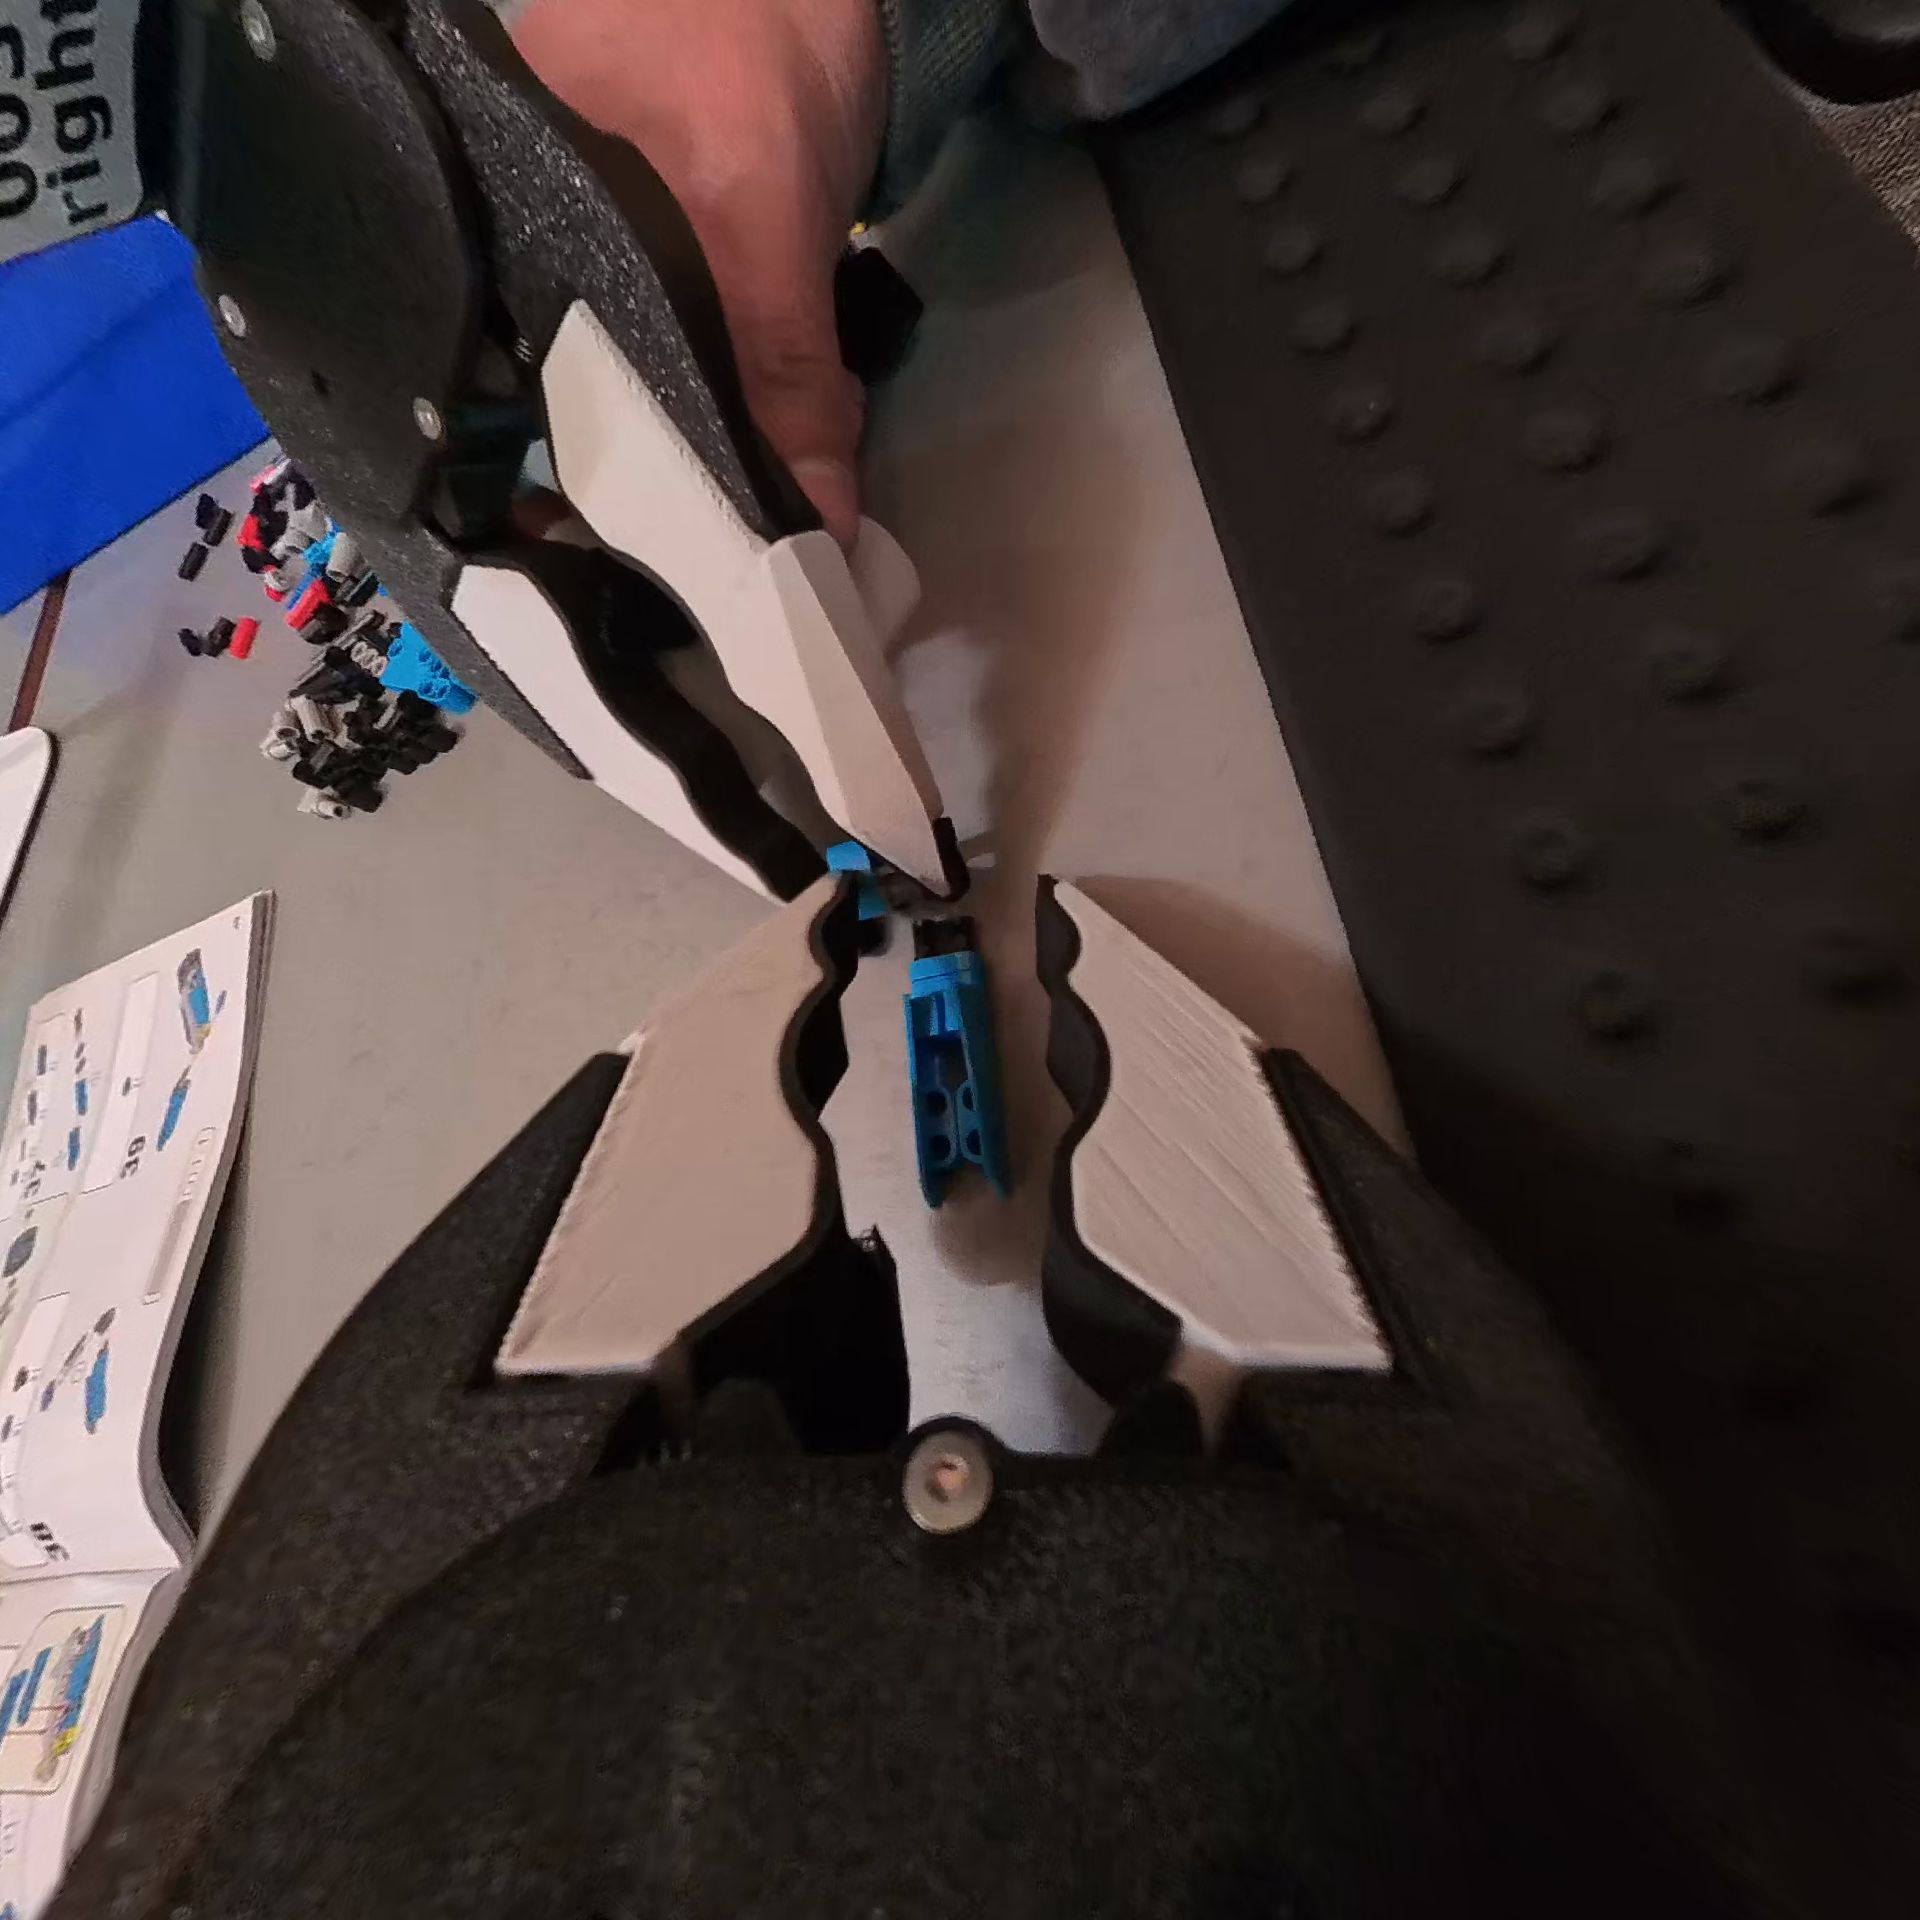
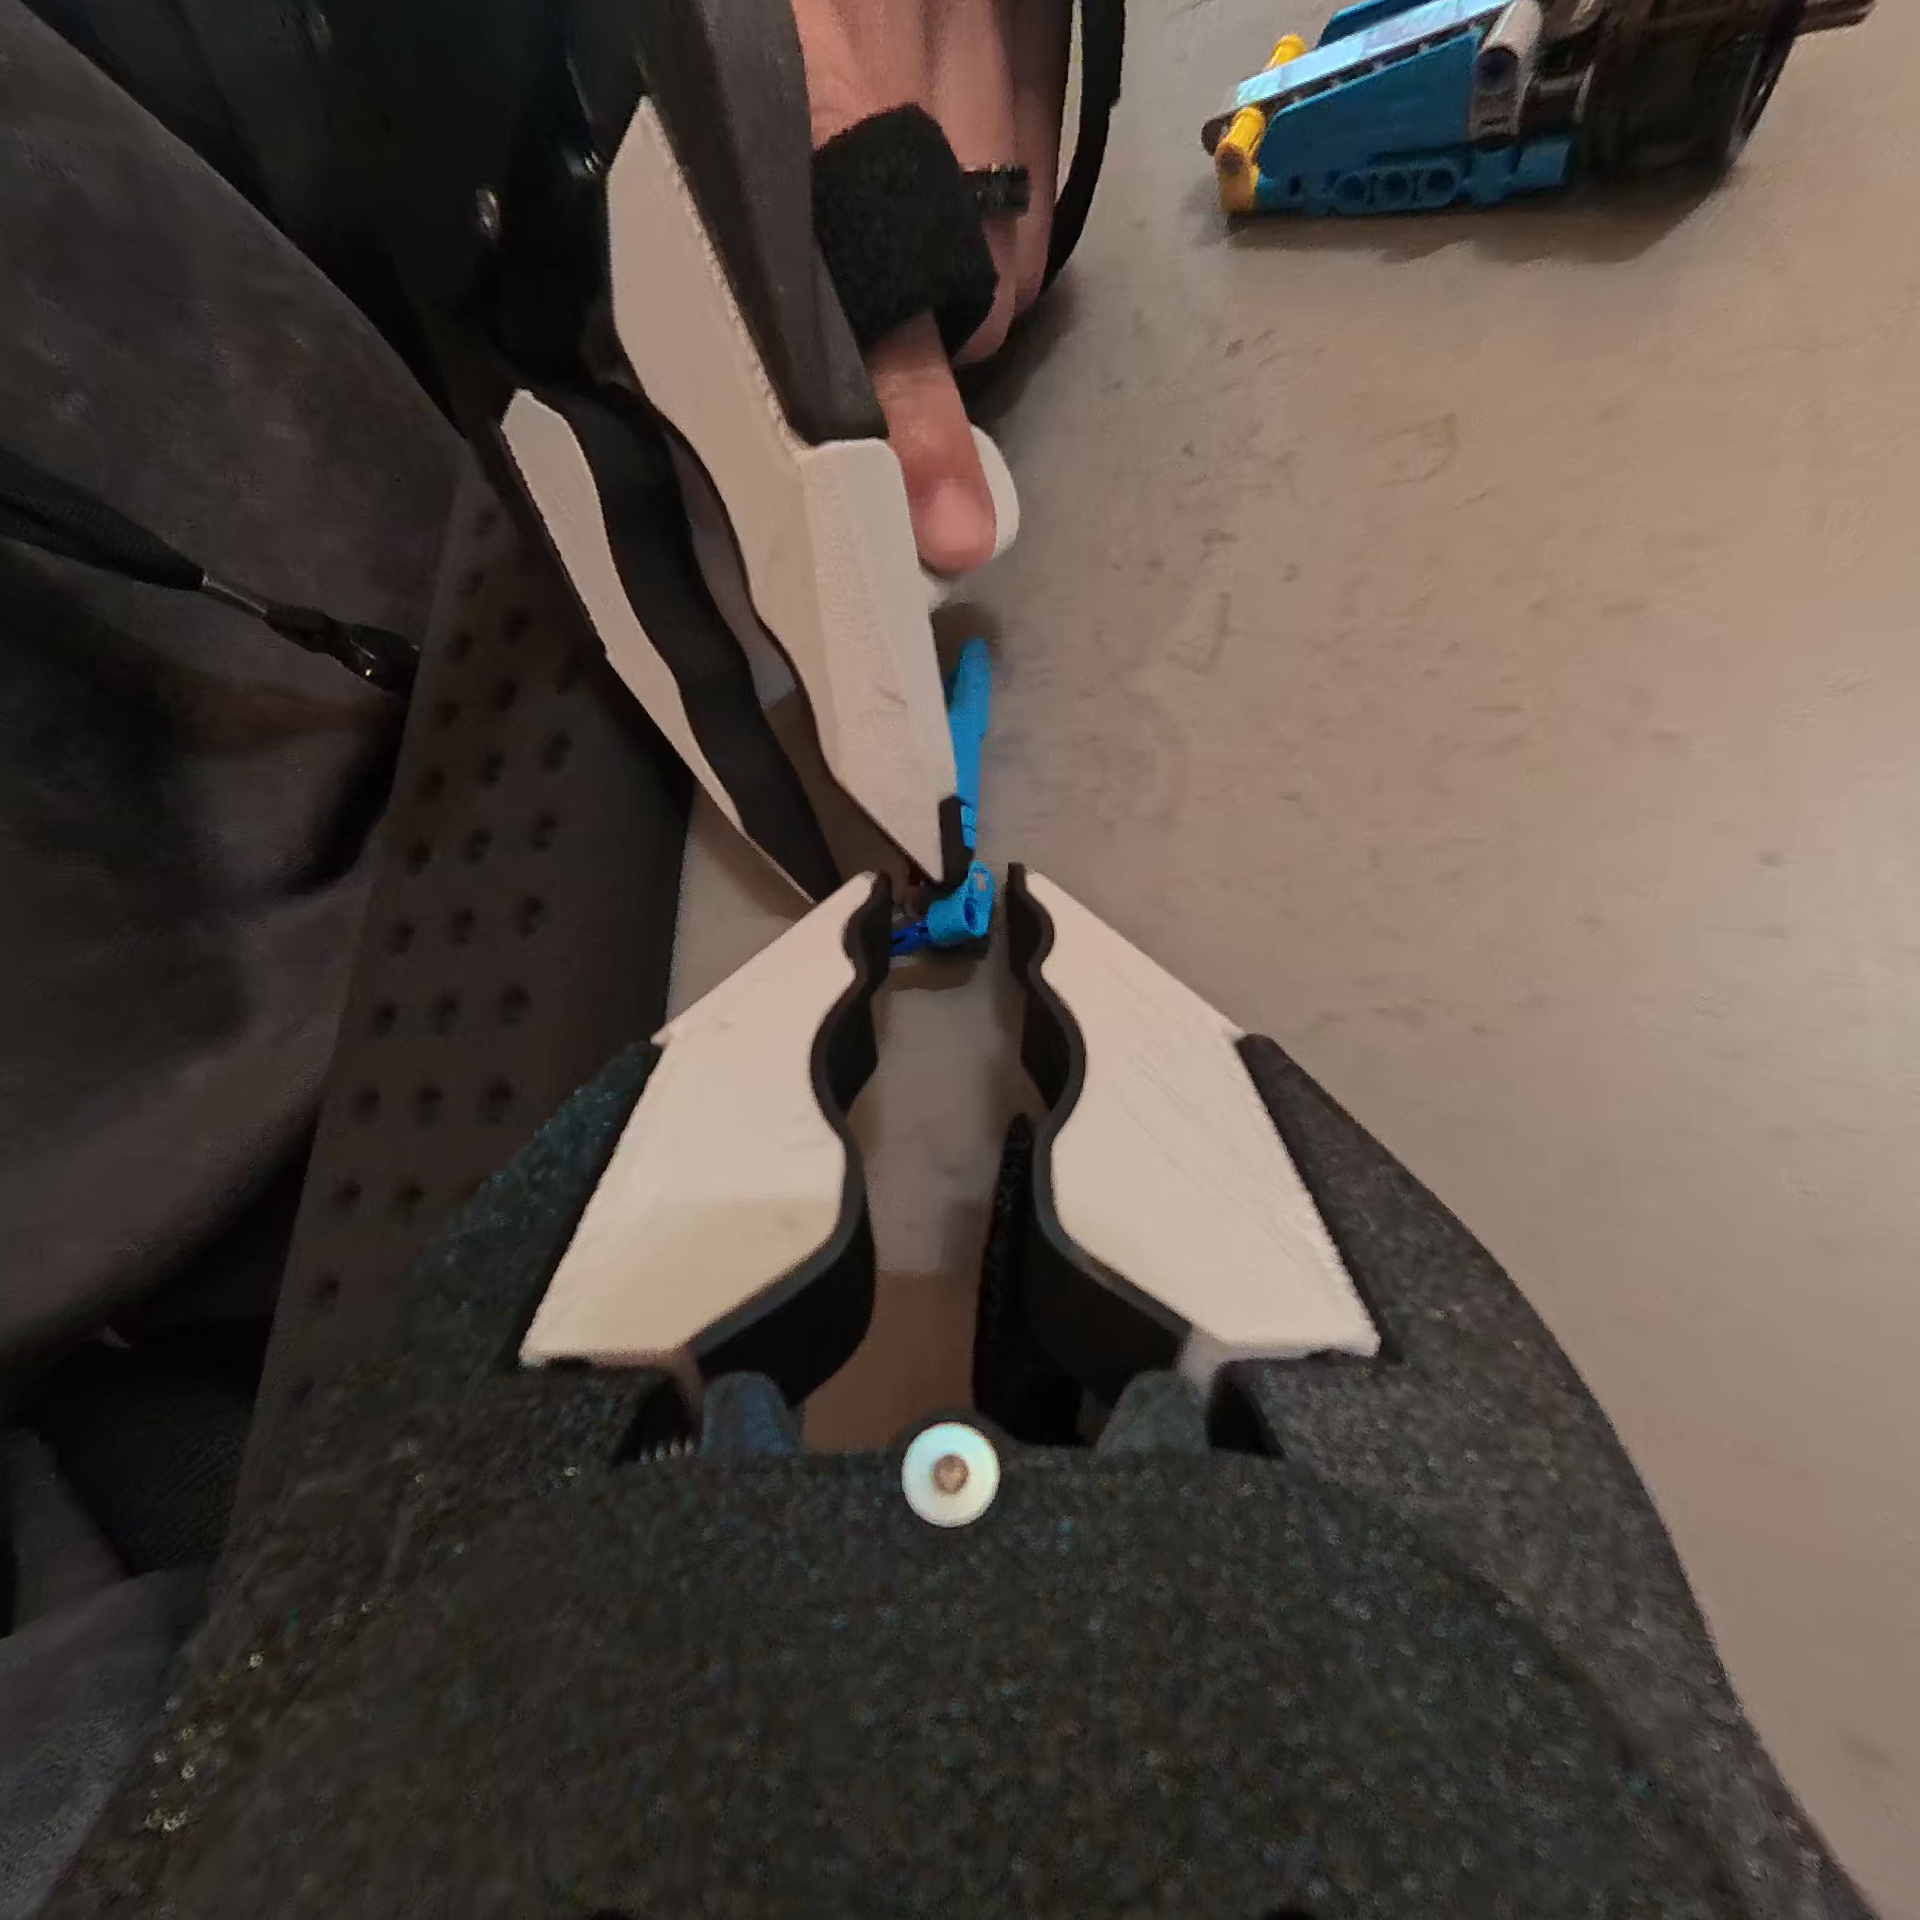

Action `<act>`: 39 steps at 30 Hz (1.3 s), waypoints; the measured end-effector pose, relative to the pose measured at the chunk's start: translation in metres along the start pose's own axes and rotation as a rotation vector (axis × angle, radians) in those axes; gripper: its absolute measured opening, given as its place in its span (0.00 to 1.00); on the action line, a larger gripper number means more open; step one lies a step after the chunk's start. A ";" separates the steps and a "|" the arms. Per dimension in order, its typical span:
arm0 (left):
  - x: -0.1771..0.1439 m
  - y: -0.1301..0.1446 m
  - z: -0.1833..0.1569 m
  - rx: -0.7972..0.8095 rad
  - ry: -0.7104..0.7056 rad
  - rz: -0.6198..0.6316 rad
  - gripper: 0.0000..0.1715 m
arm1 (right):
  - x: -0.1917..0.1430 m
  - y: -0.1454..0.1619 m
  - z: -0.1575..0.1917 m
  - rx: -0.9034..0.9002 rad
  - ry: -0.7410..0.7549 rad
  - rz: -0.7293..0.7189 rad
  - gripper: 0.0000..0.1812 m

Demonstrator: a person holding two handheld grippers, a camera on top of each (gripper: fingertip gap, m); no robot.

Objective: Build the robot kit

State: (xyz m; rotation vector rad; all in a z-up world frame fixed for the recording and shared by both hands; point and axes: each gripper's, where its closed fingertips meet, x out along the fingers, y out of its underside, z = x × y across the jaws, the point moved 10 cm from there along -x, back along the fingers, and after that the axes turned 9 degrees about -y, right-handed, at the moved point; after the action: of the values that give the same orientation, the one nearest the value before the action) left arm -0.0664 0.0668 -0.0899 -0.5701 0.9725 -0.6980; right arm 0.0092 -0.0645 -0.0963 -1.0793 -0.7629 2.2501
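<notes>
Between our left gripper's (image 1: pixel 940 883) parted fingers lies a blue beam piece (image 1: pixel 954 1081), touching neither one. Our right gripper (image 2: pixel 945 878) meets it tip to tip, its jaws narrowed around a small blue connector (image 2: pixel 961 914); whether they clamp it we cannot tell. Loose bricks (image 1: pixel 332 665) and an instruction booklet (image 1: pixel 114 1195) lie left, a half-built blue model (image 2: pixel 1475 114) beyond, and a dimpled black chair edge (image 1: pixel 1558 623) crowds the table (image 1: pixel 468 987).

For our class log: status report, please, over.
Left claw open, blue beam in its gap, untouched. Right claw pinching small blue connector. Claw tips nearly meeting.
</notes>
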 end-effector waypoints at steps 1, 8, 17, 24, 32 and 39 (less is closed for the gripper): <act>0.001 0.001 0.001 -0.003 0.001 0.005 0.20 | -0.001 0.000 -0.001 0.001 0.004 -0.004 0.13; 0.004 0.002 0.002 -0.003 -0.007 0.019 0.18 | -0.007 0.000 0.001 -0.031 0.022 -0.023 0.17; 0.004 0.002 0.004 -0.013 -0.006 0.025 0.17 | -0.008 0.005 0.006 -0.142 0.063 0.044 0.16; 0.004 0.003 0.004 -0.019 -0.003 0.026 0.17 | -0.003 0.004 0.009 -0.191 0.146 0.059 0.15; -0.012 0.009 0.013 -0.169 0.061 0.010 0.19 | -0.006 -0.002 0.017 -0.088 0.105 0.108 0.15; -0.020 0.028 0.015 -0.246 0.149 0.086 0.17 | 0.006 -0.024 0.019 -0.067 0.087 0.373 0.15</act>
State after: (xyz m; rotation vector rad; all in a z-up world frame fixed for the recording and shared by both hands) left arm -0.0533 0.1015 -0.0919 -0.6942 1.2250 -0.5531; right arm -0.0048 -0.0485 -0.0733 -1.4422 -0.6473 2.4736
